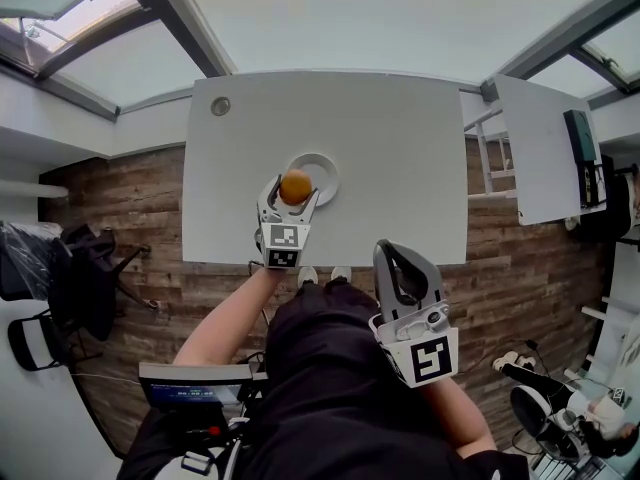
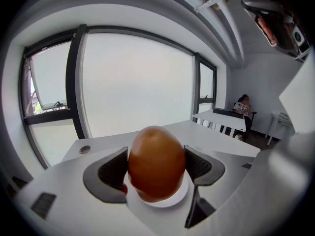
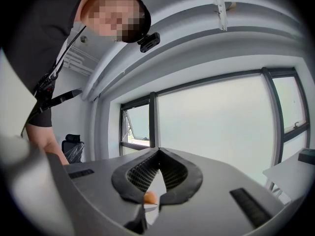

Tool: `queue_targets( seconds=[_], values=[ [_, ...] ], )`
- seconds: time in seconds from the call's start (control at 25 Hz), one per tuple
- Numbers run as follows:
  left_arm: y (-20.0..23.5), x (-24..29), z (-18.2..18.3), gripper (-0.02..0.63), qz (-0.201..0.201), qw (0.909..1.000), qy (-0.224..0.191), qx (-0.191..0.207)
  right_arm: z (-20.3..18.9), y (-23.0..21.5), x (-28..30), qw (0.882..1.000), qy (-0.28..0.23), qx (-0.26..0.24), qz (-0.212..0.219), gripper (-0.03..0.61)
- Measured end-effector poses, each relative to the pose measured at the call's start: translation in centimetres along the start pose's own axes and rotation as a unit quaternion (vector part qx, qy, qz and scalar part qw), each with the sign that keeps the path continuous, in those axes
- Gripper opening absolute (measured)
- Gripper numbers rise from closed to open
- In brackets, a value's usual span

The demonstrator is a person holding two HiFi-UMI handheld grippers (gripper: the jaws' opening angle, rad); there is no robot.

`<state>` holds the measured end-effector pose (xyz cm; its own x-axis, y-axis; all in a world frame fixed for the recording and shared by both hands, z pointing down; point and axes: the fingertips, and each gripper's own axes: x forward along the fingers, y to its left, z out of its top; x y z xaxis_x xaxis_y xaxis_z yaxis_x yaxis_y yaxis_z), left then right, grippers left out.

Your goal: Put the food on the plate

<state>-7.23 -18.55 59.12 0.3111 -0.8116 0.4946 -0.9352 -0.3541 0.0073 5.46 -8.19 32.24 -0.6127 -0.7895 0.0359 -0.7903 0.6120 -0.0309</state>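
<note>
The left claw [image 1: 292, 198] is pinching the food [image 1: 295, 186], a smooth, orange-brown, egg-shaped piece. It holds the piece over the near-left part of the round white plate [image 1: 326, 171], which sits near the front edge of the white tabletop [image 1: 400, 138]. In the left gripper view the two dark ribbed pads [image 2: 114, 170] press on the food [image 2: 156, 162] from either side at its widest part. That grip probably suits a rounded, slippery shape, which could squirt out if caught nearer an end. The plate [image 2: 173, 198] shows as a white crescent right under the food's lower end. Whether the food is resting on the plate or hanging just above it cannot be told from these views.

The right claw [image 1: 392, 253] is held back near the person's body, off the tabletop edge and well apart from the plate, presumably to keep clear of the placing. The right gripper view shows the right claw [image 3: 157, 154] empty, with its tips pressed together. The food and plate are only a small glimpse through the slit below.

The task looks close to done. What remains is likely to settle the food onto the plate and spread the left claw. The egg shape may roll once it is freed.
</note>
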Motion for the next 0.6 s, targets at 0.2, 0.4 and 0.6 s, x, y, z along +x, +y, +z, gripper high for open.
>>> queue_targets(
  seconds=[0.2,0.4,0.6],
  values=[
    [-0.3,1.5,-1.8,0.341,-0.003,0.9997,0.012,0.021,0.1,0.0,-0.4,1.0,-0.012,-0.003,0.022,-0.003],
    [-1.1,2.7,-3.8,0.341,-0.024,0.9984,0.05,0.008,-0.1,0.6,-0.5,0.999,-0.017,-0.006,0.041,-0.003],
    [-0.2,3.8,-4.9,0.341,-0.016,0.9983,0.042,0.036,-1.3,-0.3,0.5,1.0,-0.004,-0.01,0.017,-0.003]
  ],
)
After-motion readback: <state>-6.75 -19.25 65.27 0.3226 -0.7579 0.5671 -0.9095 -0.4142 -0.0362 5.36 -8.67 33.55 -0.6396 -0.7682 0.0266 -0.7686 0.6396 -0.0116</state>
